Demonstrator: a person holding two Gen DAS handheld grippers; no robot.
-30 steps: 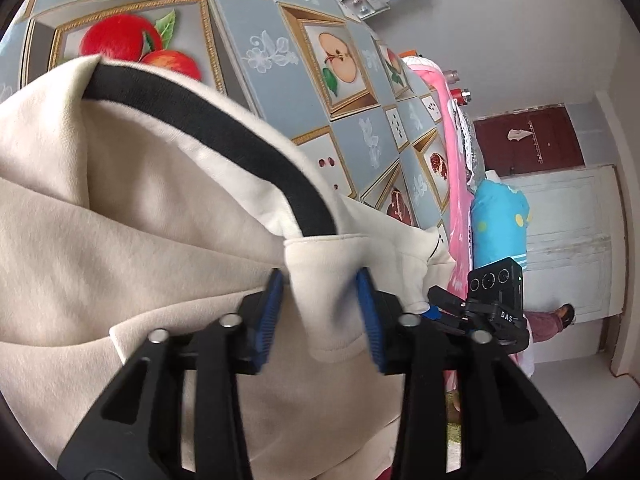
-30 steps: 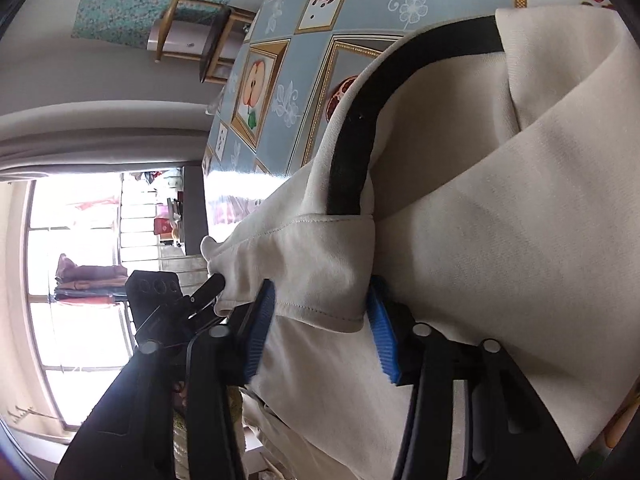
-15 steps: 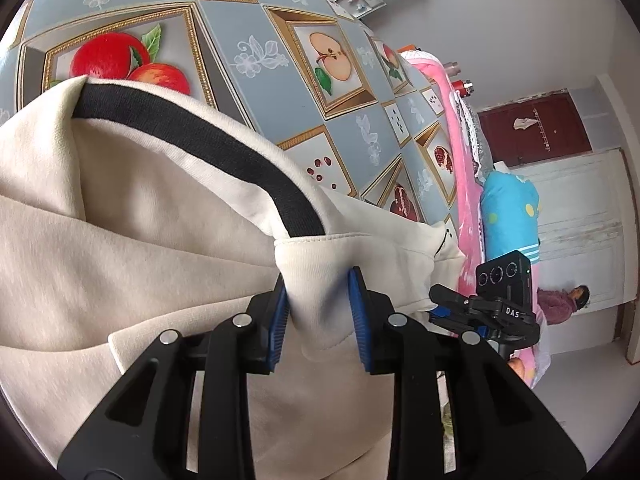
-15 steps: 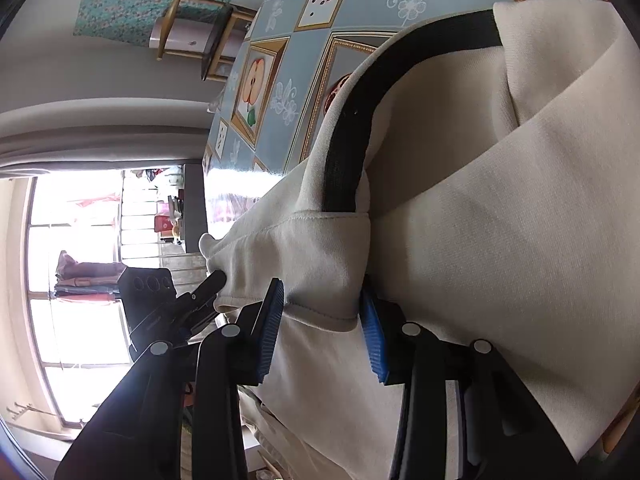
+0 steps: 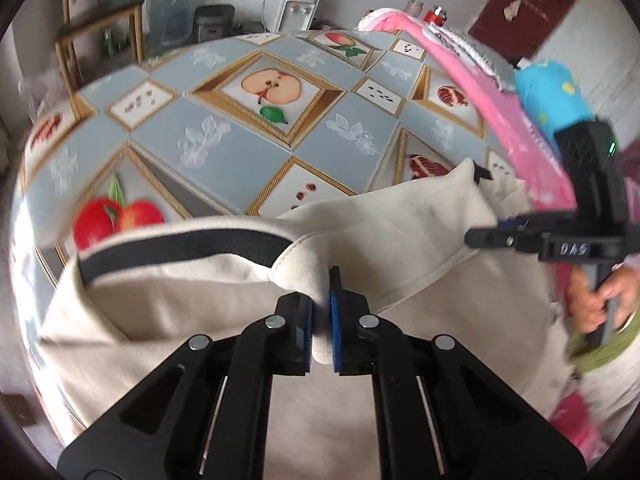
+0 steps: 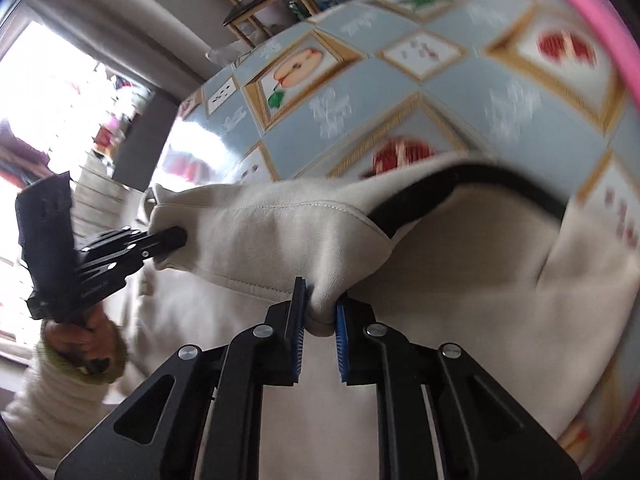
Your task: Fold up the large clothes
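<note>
Two grippers pinching one cream garment, with the fold just begun.

Nearest the lens, the left gripper has its jaws clamped on a bunched fold of the cream sweatshirt, beside its black band; the right gripper is closing its jaws on a like pinch of the same hem, cloth pressed between the blue pads. The garment drapes over the near edge of the counter, which is spread with a fruit-print cloth. Judging by both grips, this is the lift that starts a fold; the next move calls for carrying both corners evenly across so the edge lands straight. Motion blur softens the right view. The garment's lower part and its sleeves are cut off, so its full lay cannot be told.
</note>
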